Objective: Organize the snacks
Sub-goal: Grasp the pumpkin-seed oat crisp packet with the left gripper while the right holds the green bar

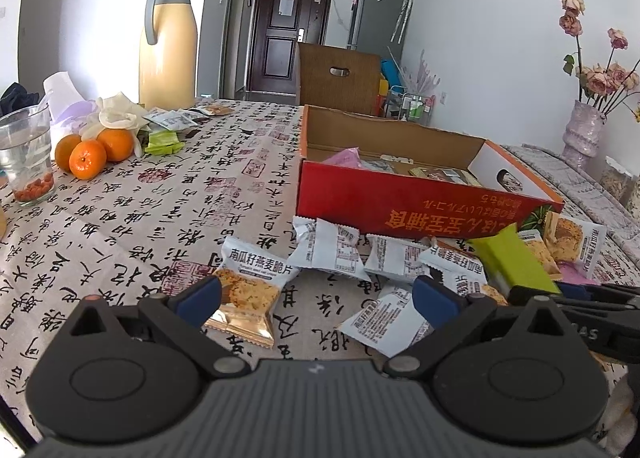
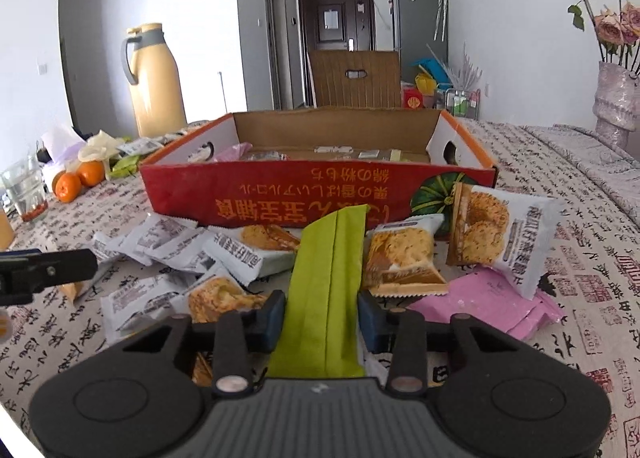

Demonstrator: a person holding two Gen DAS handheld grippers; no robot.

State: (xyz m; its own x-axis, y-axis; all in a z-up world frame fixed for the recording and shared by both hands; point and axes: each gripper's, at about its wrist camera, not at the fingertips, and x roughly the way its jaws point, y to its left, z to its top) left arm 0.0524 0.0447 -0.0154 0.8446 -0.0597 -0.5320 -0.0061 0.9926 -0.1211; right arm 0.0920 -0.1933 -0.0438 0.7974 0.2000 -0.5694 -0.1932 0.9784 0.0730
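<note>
My right gripper [image 2: 322, 314] is shut on a green snack packet [image 2: 326, 282], its blue pads pressing both long sides; the packet sticks out toward the red cardboard box [image 2: 280, 194]. The same green snack packet [image 1: 516, 262] shows at the right in the left wrist view. White oat-crisp packets [image 2: 508, 234] and a pink packet [image 2: 488, 302] lie scattered in front of the box. My left gripper [image 1: 316, 298] stands open over the tablecloth, an oat-crisp packet [image 1: 250, 292] beside its left finger. The box [image 1: 420, 202] holds a few packets.
A yellow thermos jug [image 1: 170, 46], oranges [image 1: 90, 152], a glass cup [image 1: 26, 154] and more packets [image 1: 172, 126] sit at the table's far left. A vase with dried roses [image 1: 582, 130] stands far right. A wooden chair back [image 1: 340, 78] rises behind the table.
</note>
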